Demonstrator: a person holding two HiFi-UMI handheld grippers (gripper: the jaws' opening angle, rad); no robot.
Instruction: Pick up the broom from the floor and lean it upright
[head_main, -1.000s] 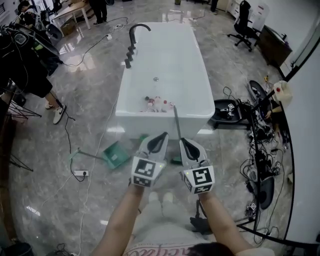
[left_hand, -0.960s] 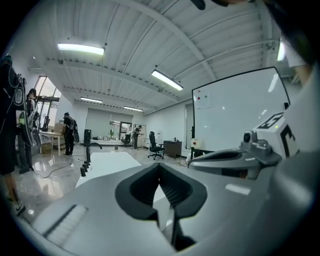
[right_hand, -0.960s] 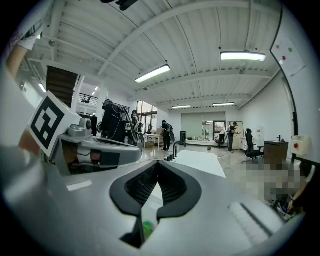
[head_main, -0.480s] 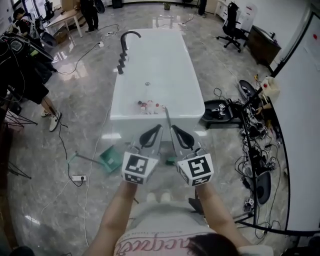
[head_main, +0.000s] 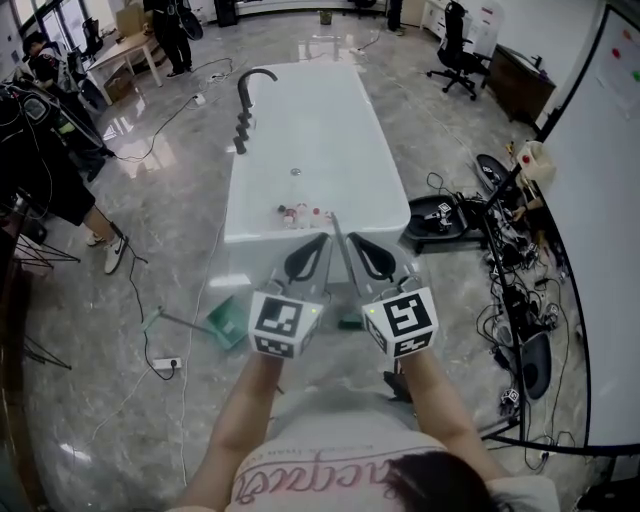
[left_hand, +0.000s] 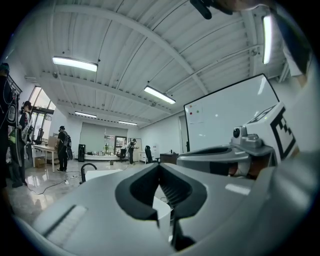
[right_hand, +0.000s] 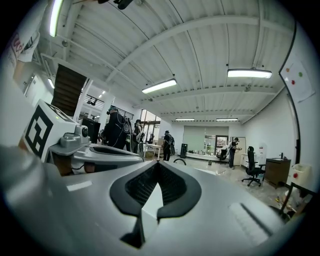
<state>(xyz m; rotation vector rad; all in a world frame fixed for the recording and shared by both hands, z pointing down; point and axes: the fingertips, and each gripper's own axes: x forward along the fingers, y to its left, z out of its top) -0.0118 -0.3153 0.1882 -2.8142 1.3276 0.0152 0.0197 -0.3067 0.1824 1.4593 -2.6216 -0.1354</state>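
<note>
The broom's thin grey handle (head_main: 335, 226) stands up between my two grippers, its top by the near rim of the white bathtub (head_main: 310, 120). Its green head (head_main: 350, 323) rests on the floor below my hands. My left gripper (head_main: 323, 239) (left_hand: 160, 166) is just left of the handle and my right gripper (head_main: 351, 239) (right_hand: 158, 164) just right of it. Both are held level side by side, shut, with nothing between their pads. Whether either one touches the handle I cannot tell.
A green dustpan (head_main: 228, 320) with a long handle lies on the floor to the left. A power strip (head_main: 165, 363) and cables trail nearby. Stands, cables and gear (head_main: 505, 260) crowd the right by a whiteboard (head_main: 600, 200). People stand at far left.
Both grippers have risen together and stayed shut. The broom handle keeps its place between them against the tub.
</note>
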